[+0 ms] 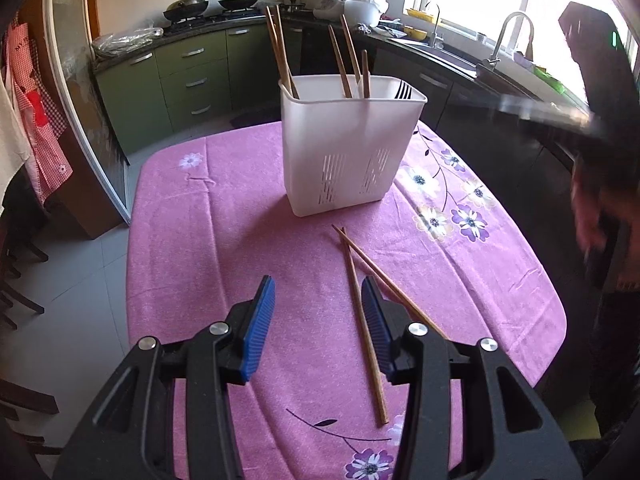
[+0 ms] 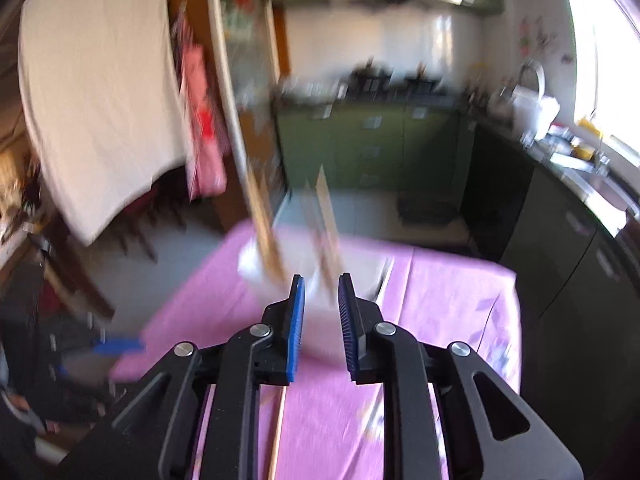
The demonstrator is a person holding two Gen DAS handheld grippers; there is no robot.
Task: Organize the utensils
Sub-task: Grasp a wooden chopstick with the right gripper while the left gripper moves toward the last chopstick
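A white slotted utensil caddy (image 1: 352, 144) stands in the middle of the pink flowered tablecloth (image 1: 224, 240), holding several wooden chopsticks (image 1: 280, 52) and a dark fork (image 1: 403, 90). Two loose chopsticks (image 1: 354, 280) lie crossed on the cloth in front of it. My left gripper (image 1: 318, 292) hovers open above the cloth, with one loose chopstick passing under its right finger. The right wrist view is badly blurred. My right gripper (image 2: 322, 280) points at the caddy (image 2: 320, 312) with a narrow gap and nothing visible between its pads. A chopstick (image 2: 280, 420) lies on the cloth below it.
In the left wrist view the right-hand tool's dark body (image 1: 596, 80) is a blur at the right, with a grey streak (image 1: 540, 108) I cannot identify. Green cabinets (image 1: 188, 80) and a sink counter (image 1: 460, 56) lie beyond the table. Chairs (image 1: 20, 272) stand at the left.
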